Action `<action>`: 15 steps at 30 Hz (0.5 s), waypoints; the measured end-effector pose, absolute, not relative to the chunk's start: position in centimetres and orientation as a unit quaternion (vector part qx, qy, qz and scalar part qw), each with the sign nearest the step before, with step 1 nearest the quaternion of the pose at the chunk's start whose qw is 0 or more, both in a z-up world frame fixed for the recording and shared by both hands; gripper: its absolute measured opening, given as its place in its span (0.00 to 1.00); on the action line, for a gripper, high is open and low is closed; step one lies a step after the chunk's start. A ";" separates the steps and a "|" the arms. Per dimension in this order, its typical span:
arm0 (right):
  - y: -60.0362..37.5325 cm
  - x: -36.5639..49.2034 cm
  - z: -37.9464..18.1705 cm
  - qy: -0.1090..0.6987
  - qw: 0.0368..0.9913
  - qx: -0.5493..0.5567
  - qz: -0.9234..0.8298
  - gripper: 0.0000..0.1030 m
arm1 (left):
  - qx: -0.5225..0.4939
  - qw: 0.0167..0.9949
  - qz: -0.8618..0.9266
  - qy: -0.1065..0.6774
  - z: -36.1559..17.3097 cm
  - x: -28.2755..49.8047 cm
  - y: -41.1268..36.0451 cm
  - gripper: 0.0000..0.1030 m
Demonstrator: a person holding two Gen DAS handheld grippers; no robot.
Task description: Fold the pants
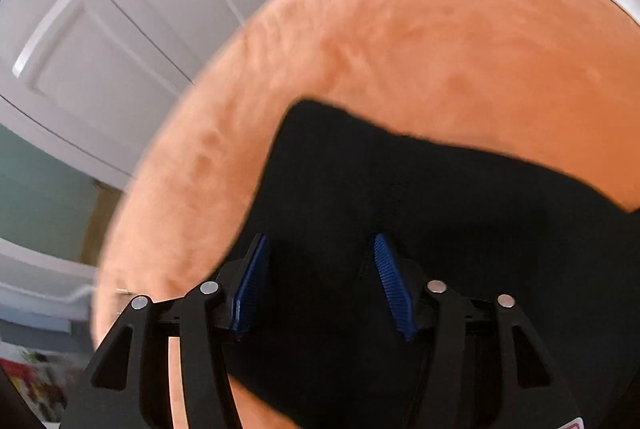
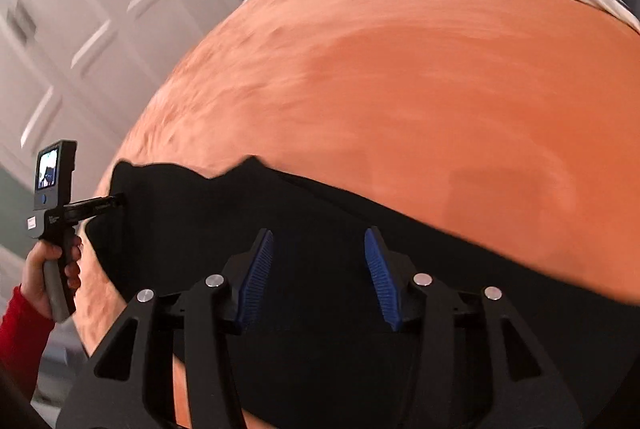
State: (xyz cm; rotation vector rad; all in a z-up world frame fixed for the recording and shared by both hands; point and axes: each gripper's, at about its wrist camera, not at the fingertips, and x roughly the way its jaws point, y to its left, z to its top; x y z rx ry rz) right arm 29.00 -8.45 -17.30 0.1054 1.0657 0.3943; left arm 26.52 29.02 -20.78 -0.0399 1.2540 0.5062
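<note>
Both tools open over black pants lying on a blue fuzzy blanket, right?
Not quite: the blanket is orange, not blue. Both wrist views show the fuzzy orange blanket under the black pants. The rest holds: the left tool and right tool each have their blue pads spread apart over the pants.

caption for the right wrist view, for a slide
Right gripper open above black pants on an orange blanket; the left gripper meets the pants' far edge.

Soft, even daylight is filling both views, with no glare showing. Motion blur is smearing the orange blanket and white doors, while fisheye distortion is bending and darkening the edges.
</note>
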 end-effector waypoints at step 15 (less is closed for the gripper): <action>-1.9 37.5 -20.2 0.498 0.855 0.025 0.146 0.12 | 0.031 0.802 0.294 0.519 -20.7 26.6 30.7 0.61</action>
